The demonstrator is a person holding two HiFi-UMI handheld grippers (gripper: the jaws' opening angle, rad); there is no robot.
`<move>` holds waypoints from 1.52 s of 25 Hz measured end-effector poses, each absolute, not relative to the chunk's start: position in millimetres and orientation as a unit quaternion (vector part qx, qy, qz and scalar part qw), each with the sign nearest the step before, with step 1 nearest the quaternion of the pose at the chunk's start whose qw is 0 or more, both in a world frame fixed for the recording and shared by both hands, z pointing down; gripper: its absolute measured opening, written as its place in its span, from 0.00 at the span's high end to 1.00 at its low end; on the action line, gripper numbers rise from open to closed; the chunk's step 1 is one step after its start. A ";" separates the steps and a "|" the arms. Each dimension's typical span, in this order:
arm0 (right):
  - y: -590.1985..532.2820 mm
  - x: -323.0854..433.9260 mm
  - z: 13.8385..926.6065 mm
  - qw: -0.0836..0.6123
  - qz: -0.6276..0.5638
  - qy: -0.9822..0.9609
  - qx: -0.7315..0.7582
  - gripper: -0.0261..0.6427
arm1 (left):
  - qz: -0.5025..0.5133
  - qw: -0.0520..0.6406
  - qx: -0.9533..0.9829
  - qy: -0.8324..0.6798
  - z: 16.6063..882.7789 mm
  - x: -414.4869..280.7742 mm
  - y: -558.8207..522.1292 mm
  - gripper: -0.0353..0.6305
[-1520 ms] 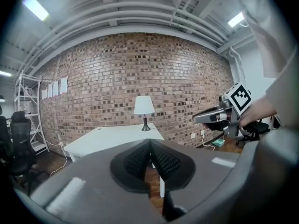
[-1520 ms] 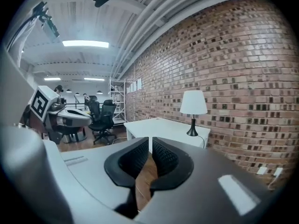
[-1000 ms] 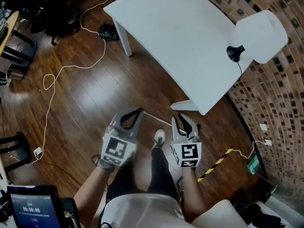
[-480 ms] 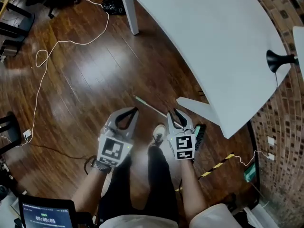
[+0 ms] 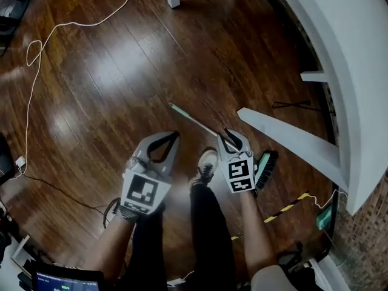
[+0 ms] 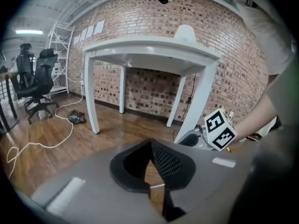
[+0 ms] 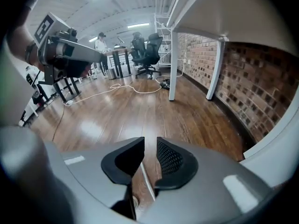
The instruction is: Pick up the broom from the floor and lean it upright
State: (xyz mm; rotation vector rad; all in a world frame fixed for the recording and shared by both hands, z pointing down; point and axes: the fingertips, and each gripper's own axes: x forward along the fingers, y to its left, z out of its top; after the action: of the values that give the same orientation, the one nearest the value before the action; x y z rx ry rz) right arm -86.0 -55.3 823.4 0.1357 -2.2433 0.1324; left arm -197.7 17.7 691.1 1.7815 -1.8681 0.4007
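**Right gripper over the broom handle**

The right gripper (image 5: pixel 232 137) hangs with its jaws a narrow gap apart and nothing clamped; in its own view the broom (image 7: pixel 145 177) handle shows through that gap, lower down against the floor (image 5: pixel 121 71). The left gripper (image 5: pixel 173 139) is closed tip to tip and empty, off to the side of the handle. The broom lies flat, slanting from its green tip, ahead and to the left, under the right gripper to the brush head (image 5: pixel 265 167) near the table (image 5: pixel 291 139) leg. The right gripper is clearly the nearer one.

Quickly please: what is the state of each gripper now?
Left gripper: closed, empty.
Right gripper: open, the broom handle shows in the gap between its jaws, not gripped.
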 end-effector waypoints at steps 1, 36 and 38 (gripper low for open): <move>-53.6 -84.8 842.2 0.437 0.050 -0.897 0.048 0.82 | 0.147 0.268 0.658 -0.689 706.7 -194.5 21.3 0.95; 13.7 -44.2 1179.6 0.652 -0.096 -0.742 -0.120 0.82 | 0.179 0.333 0.661 -0.649 892.3 -171.9 94.2 0.95; 10.8 -46.1 1169.0 0.651 -0.088 -0.746 -0.111 0.83 | 0.182 0.332 0.661 -0.648 884.6 -174.1 94.9 0.95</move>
State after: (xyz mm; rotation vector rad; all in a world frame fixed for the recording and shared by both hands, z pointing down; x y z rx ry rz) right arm -46.1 10.8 1169.0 -0.2532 -1.6946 -0.2001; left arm -174.1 94.9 884.6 1.7284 -1.6923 0.4766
